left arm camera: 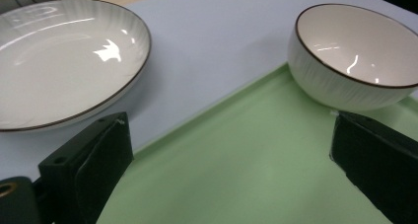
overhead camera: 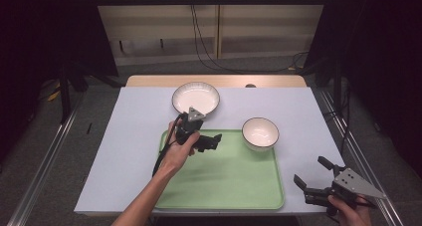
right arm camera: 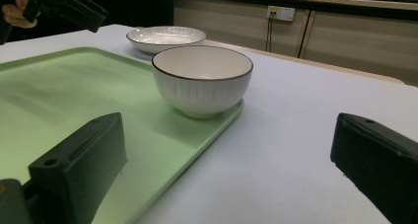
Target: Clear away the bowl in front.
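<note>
A white bowl (overhead camera: 260, 133) with a dark rim stands upright and empty at the far right corner of a green tray (overhead camera: 224, 181). Beyond the tray, a white dark-rimmed plate (overhead camera: 195, 97) lies on the table. My left gripper (overhead camera: 215, 142) hovers open over the tray's far left part, jaws pointing right toward the bowl. In its own view the left gripper (left arm camera: 226, 130) has the plate (left arm camera: 59, 61) at left and the bowl (left arm camera: 355, 56) at right, nothing between the jaws. My right gripper (overhead camera: 311, 171) stands open near the table's front right corner, facing the bowl (right arm camera: 202, 78) and tray (right arm camera: 59, 95).
A pale sheet covers the table (overhead camera: 308, 111), with a wooden strip along its far edge. Metal rails run on the floor at both sides. Cables hang down the back wall (overhead camera: 199, 42). In the right gripper view, the other hand and its gripper (right arm camera: 64, 4) appear at the top left.
</note>
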